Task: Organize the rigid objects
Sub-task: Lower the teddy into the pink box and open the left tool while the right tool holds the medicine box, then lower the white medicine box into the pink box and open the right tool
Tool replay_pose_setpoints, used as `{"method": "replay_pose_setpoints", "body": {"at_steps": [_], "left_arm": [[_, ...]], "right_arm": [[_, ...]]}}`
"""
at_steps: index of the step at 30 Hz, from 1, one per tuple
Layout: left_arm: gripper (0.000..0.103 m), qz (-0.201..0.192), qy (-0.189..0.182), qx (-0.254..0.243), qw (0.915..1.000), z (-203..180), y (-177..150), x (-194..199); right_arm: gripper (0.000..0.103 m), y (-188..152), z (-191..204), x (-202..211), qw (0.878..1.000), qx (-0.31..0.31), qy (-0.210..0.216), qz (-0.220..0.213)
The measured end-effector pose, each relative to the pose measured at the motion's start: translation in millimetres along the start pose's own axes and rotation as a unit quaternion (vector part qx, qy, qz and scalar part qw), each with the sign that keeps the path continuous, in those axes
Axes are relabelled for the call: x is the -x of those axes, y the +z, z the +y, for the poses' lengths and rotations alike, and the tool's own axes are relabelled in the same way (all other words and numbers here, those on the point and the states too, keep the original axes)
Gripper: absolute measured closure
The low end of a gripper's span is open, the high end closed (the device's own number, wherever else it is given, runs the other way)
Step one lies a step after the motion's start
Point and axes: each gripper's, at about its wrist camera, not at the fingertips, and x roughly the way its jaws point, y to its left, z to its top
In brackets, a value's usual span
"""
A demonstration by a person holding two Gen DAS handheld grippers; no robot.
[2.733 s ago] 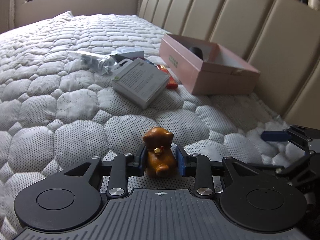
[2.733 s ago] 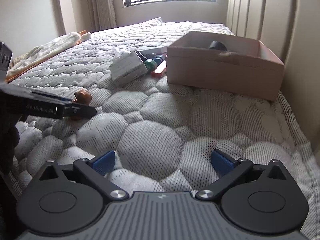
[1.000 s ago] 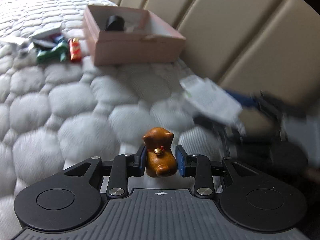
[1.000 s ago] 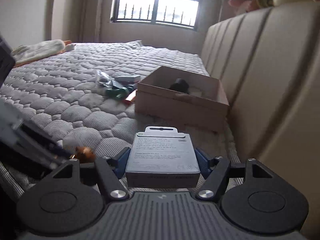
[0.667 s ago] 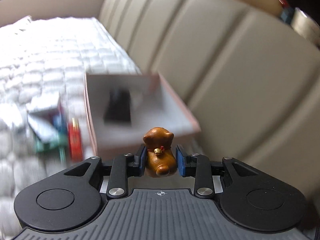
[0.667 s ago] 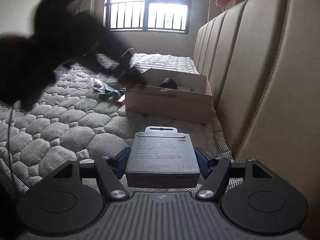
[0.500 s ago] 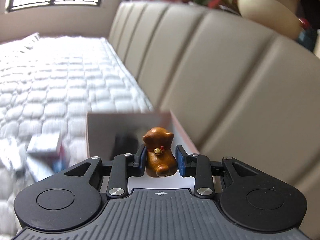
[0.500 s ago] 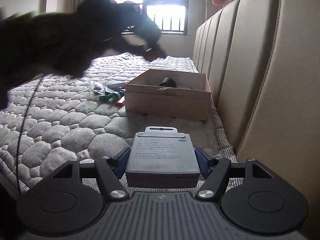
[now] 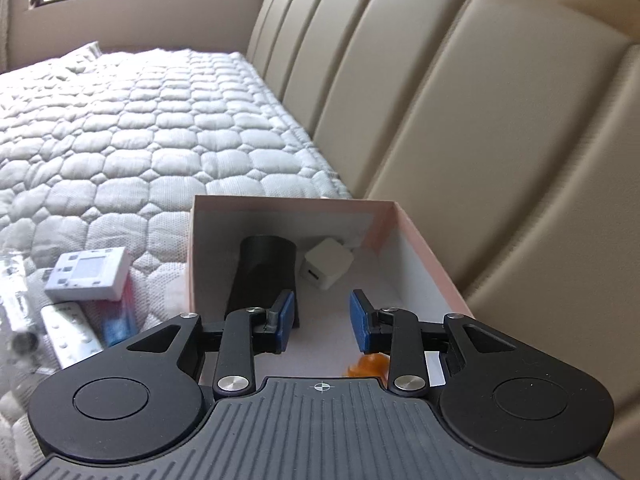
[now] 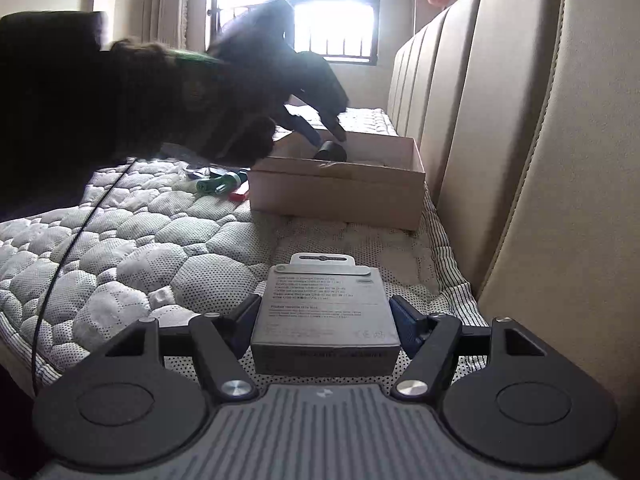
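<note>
- My left gripper [image 9: 320,322] hangs over the open pink box [image 9: 424,248], tipped downward. The jaws stand apart with nothing between the blue pads.
- The brown figurine [image 9: 366,366] lies on the box floor just below my right-hand pad, only a sliver of it showing past the linkage. I judge it to be dropped where it belongs, so the jaws are apart to leave it there.
- Further in sit a black cylinder [image 9: 264,272] and a small white cube [image 9: 328,268], pushed towards the far wall, which leaves the near floor free for new pieces.
- My right gripper [image 10: 324,320] waits low over the bed [image 10: 132,240], well short of the box. Its jaws are clamped on the sides of the grey packet box [image 10: 324,312], held flat with the hang tab pointing forward.
- I judge it holds off there because the left arm [image 10: 132,104] fills the space above the box; the packet looks next in line.
- A white card box [image 9: 90,268] and other small items still lie on the quilt beside the pink box, so sorting is not finished.
</note>
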Motion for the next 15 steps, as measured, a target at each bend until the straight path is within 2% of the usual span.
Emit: {"method": "replay_pose_setpoints", "body": {"at_steps": [7,12,15], "left_arm": [[0.07,0.0,-0.03,0.016,0.9994,28,-48,56],[0.07,-0.02,-0.017,0.0,0.9997,44,-88,99],[0.07,-0.04,-0.017,0.009,0.999,56,-105,126]], "right_arm": [[0.034,6,4,-12,1.0,0.003,-0.009,0.016],[0.034,17,6,-20,1.0,0.009,-0.012,0.025],[0.034,28,3,-25,0.999,0.013,-0.018,0.035]]}}
